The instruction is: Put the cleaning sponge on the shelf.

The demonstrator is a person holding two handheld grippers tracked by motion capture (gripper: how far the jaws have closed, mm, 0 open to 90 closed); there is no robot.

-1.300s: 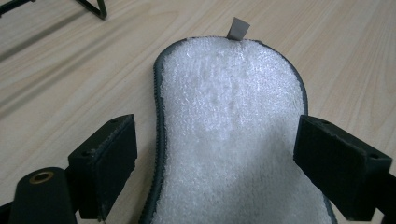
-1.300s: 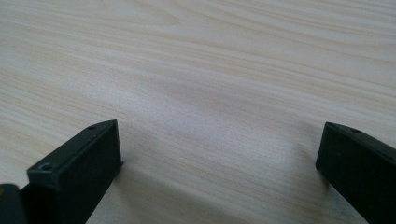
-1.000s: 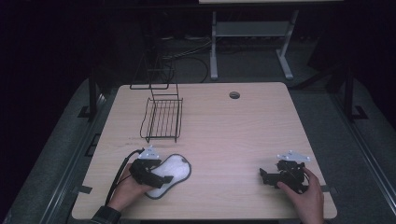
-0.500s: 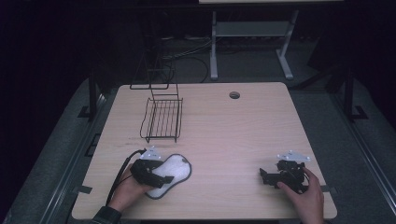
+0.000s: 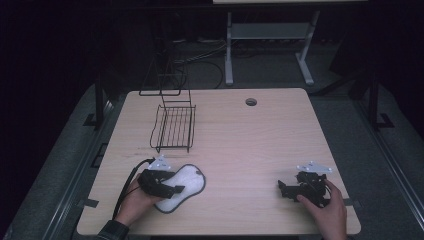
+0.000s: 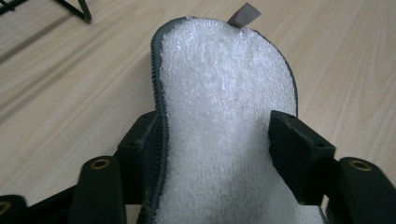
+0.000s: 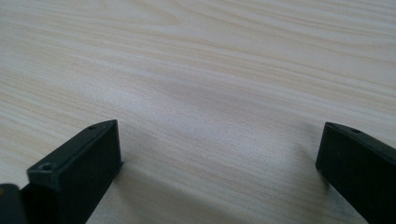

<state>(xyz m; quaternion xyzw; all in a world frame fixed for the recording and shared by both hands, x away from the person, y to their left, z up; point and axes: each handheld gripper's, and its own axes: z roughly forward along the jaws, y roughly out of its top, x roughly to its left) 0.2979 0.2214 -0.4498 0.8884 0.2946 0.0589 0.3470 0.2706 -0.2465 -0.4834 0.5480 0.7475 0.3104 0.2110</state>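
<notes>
The left gripper (image 6: 217,154), jaws just closing, pinches the white pad's (image 6: 224,116) edges near the table's (image 5: 250,135) near-left edge; the right gripper (image 7: 219,158) rests spread on bare wood.

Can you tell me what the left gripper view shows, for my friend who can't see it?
A fluffy white pad with a grey edge lies between the left gripper's two black fingers, which have just been closing on it, on a wooden table.

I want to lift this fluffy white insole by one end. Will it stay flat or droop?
The insole looks thin, fleecy and soft-edged, so it will probably droop. It is likely light. The left gripper jaws, which have just been closing, straddle its width and could buckle it.
</notes>
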